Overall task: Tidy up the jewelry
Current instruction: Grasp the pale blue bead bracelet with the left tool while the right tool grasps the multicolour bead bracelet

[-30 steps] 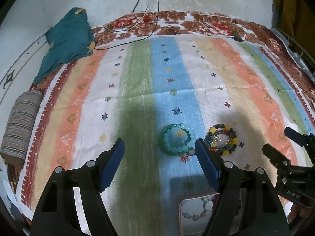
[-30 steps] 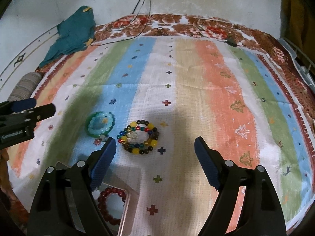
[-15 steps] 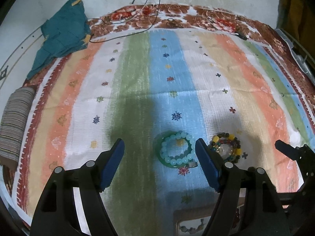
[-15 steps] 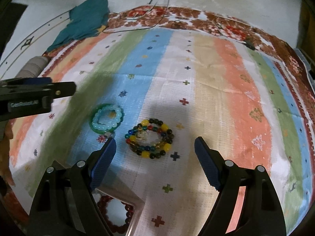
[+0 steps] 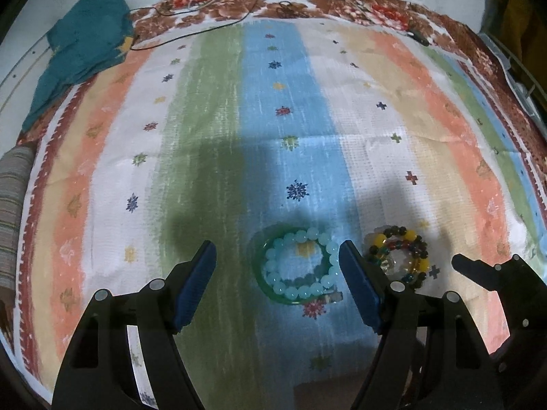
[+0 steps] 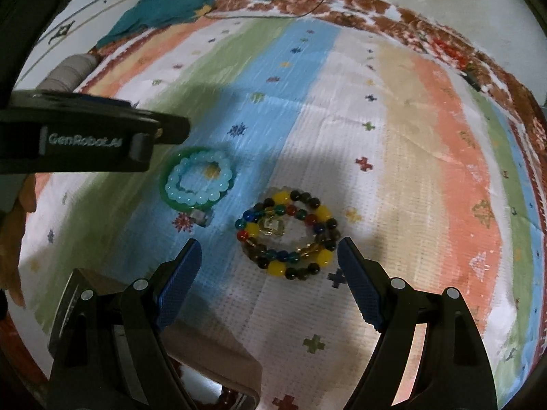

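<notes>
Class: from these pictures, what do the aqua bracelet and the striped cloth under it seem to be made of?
Aqua bracelet: translucent, glossy round beads, probably glass or plastic; they glow pale and catch highlights. Striped cloth: matte woven fabric, likely cotton; a grid-like weave and soft creases show.

Both wrist views look steeply down (close) at shared bracelets (image 5: pixel 299 270).

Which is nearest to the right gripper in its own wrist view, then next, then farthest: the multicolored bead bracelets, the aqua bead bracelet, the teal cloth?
1. Multicolored bead bracelets, just ahead of the open right gripper.
2. Aqua bead bracelet, farther, to the left.
3. Teal cloth, far upper left, at the mat's edge.
</notes>
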Motion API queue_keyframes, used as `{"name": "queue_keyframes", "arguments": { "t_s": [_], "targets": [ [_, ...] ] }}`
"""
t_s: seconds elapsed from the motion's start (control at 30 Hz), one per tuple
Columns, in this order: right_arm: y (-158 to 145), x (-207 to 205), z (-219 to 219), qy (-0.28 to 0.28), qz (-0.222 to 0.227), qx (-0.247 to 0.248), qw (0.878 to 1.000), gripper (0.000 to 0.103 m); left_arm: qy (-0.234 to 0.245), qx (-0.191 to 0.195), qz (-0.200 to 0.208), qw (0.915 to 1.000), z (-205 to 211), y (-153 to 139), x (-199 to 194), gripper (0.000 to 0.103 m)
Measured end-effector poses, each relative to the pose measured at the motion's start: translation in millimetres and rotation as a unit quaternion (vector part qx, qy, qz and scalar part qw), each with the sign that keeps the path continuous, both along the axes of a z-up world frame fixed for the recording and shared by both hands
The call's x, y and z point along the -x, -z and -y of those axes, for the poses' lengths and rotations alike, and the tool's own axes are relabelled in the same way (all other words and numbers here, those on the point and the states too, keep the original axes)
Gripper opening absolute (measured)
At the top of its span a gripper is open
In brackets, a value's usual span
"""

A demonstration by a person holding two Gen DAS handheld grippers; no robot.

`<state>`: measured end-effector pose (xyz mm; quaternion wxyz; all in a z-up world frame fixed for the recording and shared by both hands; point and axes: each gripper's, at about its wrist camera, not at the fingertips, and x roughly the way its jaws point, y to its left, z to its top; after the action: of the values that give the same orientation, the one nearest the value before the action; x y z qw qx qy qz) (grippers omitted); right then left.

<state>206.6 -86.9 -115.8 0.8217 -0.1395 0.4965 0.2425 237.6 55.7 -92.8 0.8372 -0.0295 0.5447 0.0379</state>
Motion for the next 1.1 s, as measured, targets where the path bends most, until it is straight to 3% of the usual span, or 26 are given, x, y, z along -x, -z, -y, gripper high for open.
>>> {"name": "queue_keyframes", "arguments": {
  "t_s": [0.3,0.57,0.77,0.83,0.9,1.03,1.1],
  "targets": [
    [8,-7,-9,-0.015,-0.012,0.008,1.000,0.082,0.027,0.021,-0.034,0.9988,12,18,-14,0.074],
    [18,-16,-17,-0.032,-0.025,0.028,0.999,0.082,0.036,0.015,-0.051,0.9979,17,28,-23,0.070],
    [27,-22,-17,-0.033,-0.040,0.031,0.998,0.068,0.041,0.020,-0.069,0.9965,21,39,-30,0.057],
    [29,-22,-16,-0.032,-0.041,0.031,0.998,0.057,0.041,0.023,-0.076,0.9960,21,43,-32,0.054],
    [32,-23,-16,-0.032,-0.048,0.029,0.998,0.050,0.042,0.022,-0.082,0.9955,22,47,-33,0.045],
    [35,-23,-14,-0.029,-0.056,0.022,0.998,0.040,0.043,0.037,-0.084,0.9949,23,50,-36,0.039],
    [35,-23,-12,-0.028,-0.060,0.015,0.998,0.035,0.047,0.045,-0.083,0.9944,24,50,-35,0.030]
  ]
}}
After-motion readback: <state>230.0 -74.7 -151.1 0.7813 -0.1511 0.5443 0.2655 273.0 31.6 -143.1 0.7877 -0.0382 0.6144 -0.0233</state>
